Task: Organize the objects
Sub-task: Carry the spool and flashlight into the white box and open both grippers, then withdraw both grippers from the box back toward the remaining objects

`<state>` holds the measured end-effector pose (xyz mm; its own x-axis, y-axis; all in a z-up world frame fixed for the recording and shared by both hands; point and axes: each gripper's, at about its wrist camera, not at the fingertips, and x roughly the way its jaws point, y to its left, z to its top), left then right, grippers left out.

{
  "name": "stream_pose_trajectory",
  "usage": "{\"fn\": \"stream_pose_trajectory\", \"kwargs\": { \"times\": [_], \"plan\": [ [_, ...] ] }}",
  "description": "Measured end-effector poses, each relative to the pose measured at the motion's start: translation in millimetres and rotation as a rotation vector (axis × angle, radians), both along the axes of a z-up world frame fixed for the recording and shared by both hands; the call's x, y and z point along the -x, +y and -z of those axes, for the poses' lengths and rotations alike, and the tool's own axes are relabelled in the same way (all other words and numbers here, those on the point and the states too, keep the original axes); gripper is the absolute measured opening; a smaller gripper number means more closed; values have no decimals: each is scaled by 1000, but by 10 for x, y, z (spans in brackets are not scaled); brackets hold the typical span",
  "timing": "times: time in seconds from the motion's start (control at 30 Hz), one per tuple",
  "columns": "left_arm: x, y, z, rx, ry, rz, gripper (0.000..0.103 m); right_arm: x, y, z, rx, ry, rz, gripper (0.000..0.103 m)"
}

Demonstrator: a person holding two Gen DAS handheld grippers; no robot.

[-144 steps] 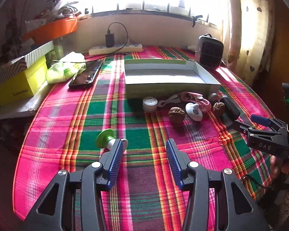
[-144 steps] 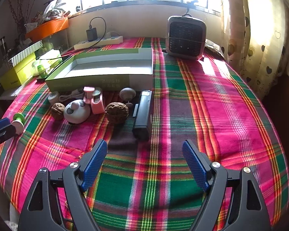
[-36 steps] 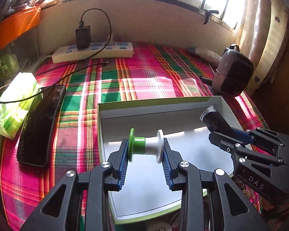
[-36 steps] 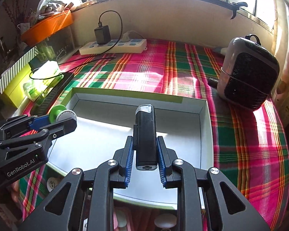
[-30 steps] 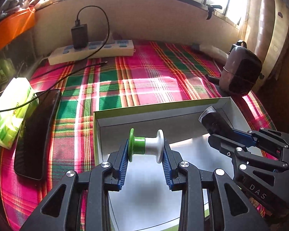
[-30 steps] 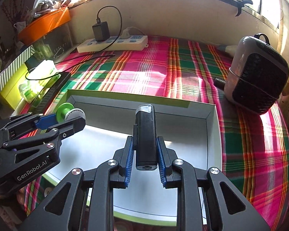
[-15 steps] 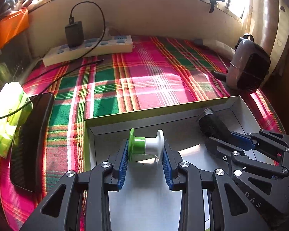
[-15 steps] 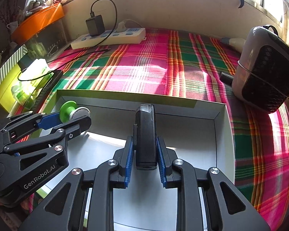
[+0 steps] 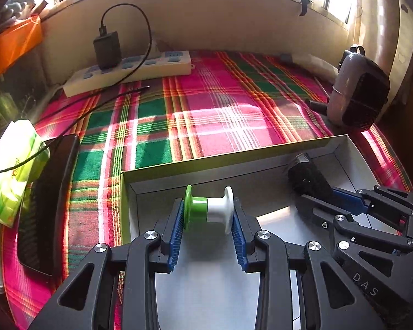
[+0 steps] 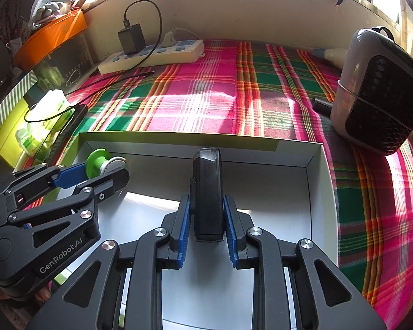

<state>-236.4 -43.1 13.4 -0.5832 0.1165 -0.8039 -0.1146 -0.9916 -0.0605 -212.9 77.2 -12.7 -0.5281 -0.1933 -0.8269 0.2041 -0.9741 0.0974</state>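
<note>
My left gripper (image 9: 208, 217) is shut on a green and white spool (image 9: 208, 209), held over the far left part of the shallow white box (image 9: 234, 165). My right gripper (image 10: 207, 217) is shut on a black stapler (image 10: 208, 192), held over the box's middle near its far wall (image 10: 195, 148). The right gripper and stapler (image 9: 308, 176) also show at the right of the left wrist view. The left gripper with the spool (image 10: 102, 163) shows at the left of the right wrist view.
A plaid cloth (image 10: 195, 104) covers the table. A power strip with a charger (image 9: 129, 68) lies at the back by the wall. A phone (image 9: 46, 200) and a green packet (image 9: 11, 165) lie left of the box. A small heater (image 10: 377, 93) stands at the right.
Both grippers have moved further forward and lower into the box with their objects. The box's far wall is now close in front of both.
</note>
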Motion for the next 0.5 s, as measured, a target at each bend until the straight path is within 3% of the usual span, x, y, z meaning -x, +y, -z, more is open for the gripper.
{"fn": "stream_pose_trajectory", "kwargs": {
  "times": [0.13,0.27,0.5],
  "plan": [
    [-10,-15,-11,-9,2,-4,33,-16,2,-1,0,2,-1,29],
    [-29,-23,-25,-16,0,-8,36,-27,19,-15,3,5,11,46],
    [-78,-47,-49,-27,5,-20,37,-64,23,-40,-1,9,18,47]
  ]
}}
